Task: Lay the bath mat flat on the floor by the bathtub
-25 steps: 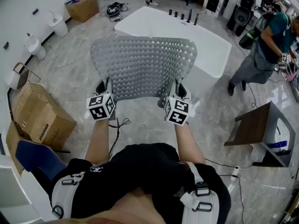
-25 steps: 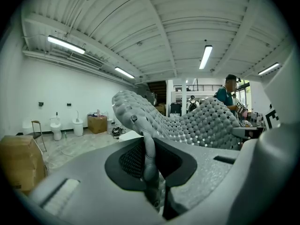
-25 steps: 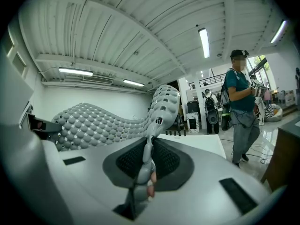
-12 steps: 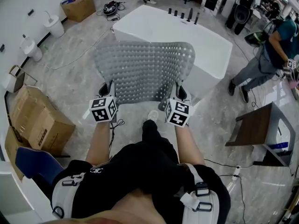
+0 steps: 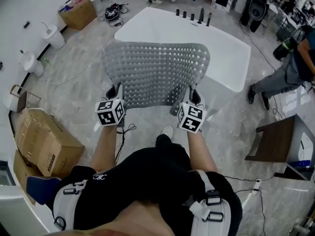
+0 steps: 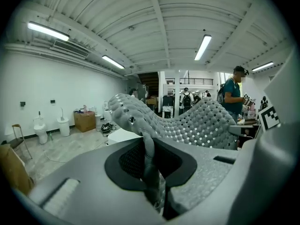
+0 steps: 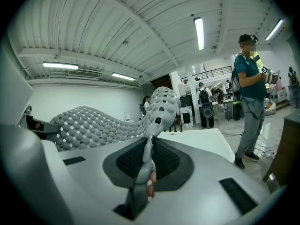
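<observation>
A grey perforated bath mat (image 5: 156, 73) hangs spread out in the air between my two grippers, its far edge over the white bathtub (image 5: 224, 48). My left gripper (image 5: 114, 93) is shut on the mat's near left corner; the left gripper view shows the mat (image 6: 187, 123) pinched between the jaws. My right gripper (image 5: 193, 98) is shut on the near right corner, and in the right gripper view the mat (image 7: 108, 121) runs off to the left from the jaws. The mat is held level, above the marble floor (image 5: 147, 124).
Cardboard boxes (image 5: 47, 141) stand at the left, and a cable (image 5: 125, 132) lies on the floor by my feet. A wooden side table (image 5: 275, 144) is at the right. A person (image 5: 293, 65) walks at the far right beyond the tub. Bottles (image 5: 197, 16) line the tub's far rim.
I have stepped forward with the mat, so the tub and mat sit slightly nearer. The person at the right has moved further right. Both grips are unchanged.
</observation>
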The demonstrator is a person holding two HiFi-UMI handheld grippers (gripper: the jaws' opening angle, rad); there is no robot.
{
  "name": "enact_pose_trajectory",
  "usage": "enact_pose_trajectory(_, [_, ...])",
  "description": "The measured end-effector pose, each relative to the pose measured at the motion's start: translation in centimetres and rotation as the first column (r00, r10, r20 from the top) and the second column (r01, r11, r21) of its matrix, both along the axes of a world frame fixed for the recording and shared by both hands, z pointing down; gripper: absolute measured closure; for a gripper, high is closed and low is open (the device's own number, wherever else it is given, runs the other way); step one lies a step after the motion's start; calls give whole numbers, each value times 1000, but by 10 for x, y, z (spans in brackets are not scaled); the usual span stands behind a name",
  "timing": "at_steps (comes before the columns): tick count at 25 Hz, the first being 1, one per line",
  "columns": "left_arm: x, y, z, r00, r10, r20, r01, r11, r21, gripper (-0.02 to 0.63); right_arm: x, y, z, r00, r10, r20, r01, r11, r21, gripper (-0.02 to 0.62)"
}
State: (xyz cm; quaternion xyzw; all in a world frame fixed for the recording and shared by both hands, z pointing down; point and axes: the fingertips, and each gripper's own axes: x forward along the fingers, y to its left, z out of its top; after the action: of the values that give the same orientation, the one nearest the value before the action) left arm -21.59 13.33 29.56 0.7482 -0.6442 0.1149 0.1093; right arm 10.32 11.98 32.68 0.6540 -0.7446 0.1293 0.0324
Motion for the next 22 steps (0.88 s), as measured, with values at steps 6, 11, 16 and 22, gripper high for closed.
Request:
enact_pose_trajectory(6, [18,-107,-11,998,53,20,-53,999,-9,564,24,-91,-1,999,44,7,-44,999,-25,555])
enact_pose_trajectory(11, [28,-170,-12,996,84,19,-84,996,-16,563,43,-148,-3,997,77,-4,-77,997,-29,555])
enact_pose_trajectory(16, [34,-210,11,991,134,3,-133,989,-67,563,47,-171,6,993,115,-17,-116,991,-63,555])
enact_pose_trajectory(22, [44,-251,52,973,230,-13,-229,962,-152,563,46,-170,36,983,181,-24,-183,974,-136,555])
